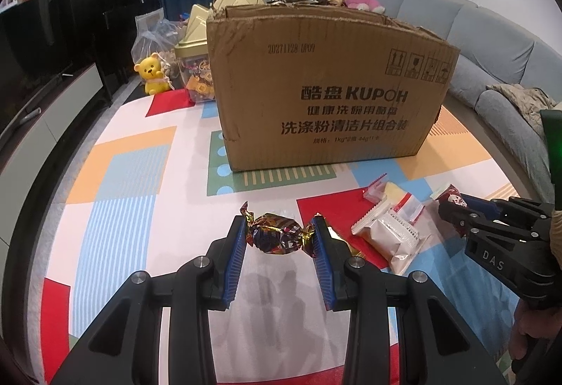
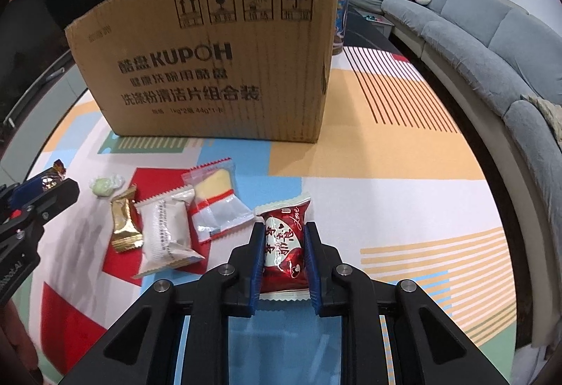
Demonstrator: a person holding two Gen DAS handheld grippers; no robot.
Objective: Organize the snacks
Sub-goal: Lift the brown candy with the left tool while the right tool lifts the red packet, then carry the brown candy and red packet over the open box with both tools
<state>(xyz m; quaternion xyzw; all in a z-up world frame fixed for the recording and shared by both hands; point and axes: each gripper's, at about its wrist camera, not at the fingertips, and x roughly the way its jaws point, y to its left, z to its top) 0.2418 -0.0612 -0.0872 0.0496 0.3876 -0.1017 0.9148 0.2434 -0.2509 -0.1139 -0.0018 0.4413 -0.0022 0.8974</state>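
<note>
My left gripper is shut on a dark foil-wrapped candy, its twisted ends against the blue pads, just above the patterned mat. My right gripper is shut on a red snack packet with white script. Loose on the mat between them lie a white packet, a gold packet, a clear packet with a yellow cake and a small pale green candy. A tall open cardboard box stands behind them. The right wrist view shows the left gripper at its left edge.
A yellow toy bear and a gold-lidded candy jar stand left of the box. A grey sofa curves along the right side. A black cabinet lines the left. The colourful mat stretches to the right of the snacks.
</note>
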